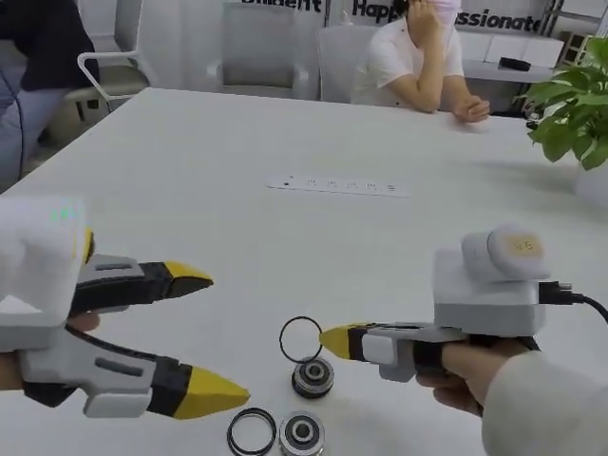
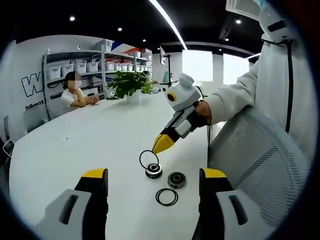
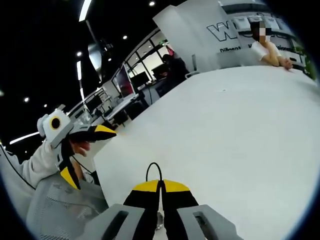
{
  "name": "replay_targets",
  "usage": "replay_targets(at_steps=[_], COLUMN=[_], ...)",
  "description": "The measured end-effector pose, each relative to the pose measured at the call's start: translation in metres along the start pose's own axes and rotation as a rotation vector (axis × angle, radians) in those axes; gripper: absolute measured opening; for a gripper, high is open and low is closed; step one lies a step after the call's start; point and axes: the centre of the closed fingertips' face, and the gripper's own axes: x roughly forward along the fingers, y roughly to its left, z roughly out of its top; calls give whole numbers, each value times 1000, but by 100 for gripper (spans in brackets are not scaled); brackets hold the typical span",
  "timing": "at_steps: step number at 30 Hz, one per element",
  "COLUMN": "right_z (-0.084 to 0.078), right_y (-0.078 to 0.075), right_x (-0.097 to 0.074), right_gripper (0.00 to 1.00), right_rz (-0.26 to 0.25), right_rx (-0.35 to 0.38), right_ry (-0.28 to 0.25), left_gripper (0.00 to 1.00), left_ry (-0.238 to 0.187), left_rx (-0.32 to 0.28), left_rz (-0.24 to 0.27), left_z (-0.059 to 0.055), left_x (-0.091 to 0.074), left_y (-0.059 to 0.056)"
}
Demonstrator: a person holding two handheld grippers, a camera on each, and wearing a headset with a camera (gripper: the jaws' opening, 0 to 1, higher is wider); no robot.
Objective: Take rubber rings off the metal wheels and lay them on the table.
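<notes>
Head view of a white bench (image 1: 237,142) carrying two small metal wheels and two black rubber rings near its front edge. The right tool (image 1: 332,340) reaches in from the right with its yellow tips pressed together, pinching one ring (image 1: 282,334) by its rim. This ring stands upright just above the rear wheel (image 1: 313,376). Its lower edge meets the top of the wheel, and whether it has come fully free cannot be told. The front wheel (image 1: 301,434) sits just nearer the person, with the second ring (image 1: 252,410) lying flat on the bench beside it, to its left. The left tool (image 1: 201,334) is held to the left of the group, its jaws spread wide and gripping nothing. In the left gripper view both wheels and both rings lie between those jaws. Further back are a flat white strip (image 1: 337,185) at mid-bench, a potted plant (image 1: 575,104) at the right edge, a seated person (image 1: 413,57) at the far side, and chairs (image 1: 256,47) behind.
</notes>
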Motion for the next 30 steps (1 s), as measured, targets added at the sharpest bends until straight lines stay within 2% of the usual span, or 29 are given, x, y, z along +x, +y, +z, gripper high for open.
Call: replay_targets(at_steps=[3, 7, 12, 17, 22, 27, 29, 30], right_z=[-2, -7, -13, -30, -41, -56, -61, -62], right_y=[7, 19, 30, 39, 44, 42, 43, 42], right_x=[3, 8, 12, 18, 23, 27, 29, 30], right_gripper=[0, 0, 0, 0, 0, 0, 0, 0], right_rz=[23, 57, 87, 119, 130, 129, 129, 128], right_rx=[-9, -25, -56, -98, -134, -157, -171, -179], right_ry=[11, 36, 64, 134, 178, 231, 249, 255], left_gripper=[77, 83, 94, 99, 99, 99, 98, 98], left_ry=[26, 10, -6, 56, 80, 104, 135, 168], left_rx=[-2, -40, -67, -77, -76, -88, -76, -63], left_rz=[18, 39, 26, -13, -37, -37, -31, -44], left_z=[-10, -14, -17, -33, -39, -46, -52, -58], left_x=[-8, -16, -16, -7, -3, 0, 1, 2], left_y=[2, 7, 5, -3, -9, -9, -9, -12])
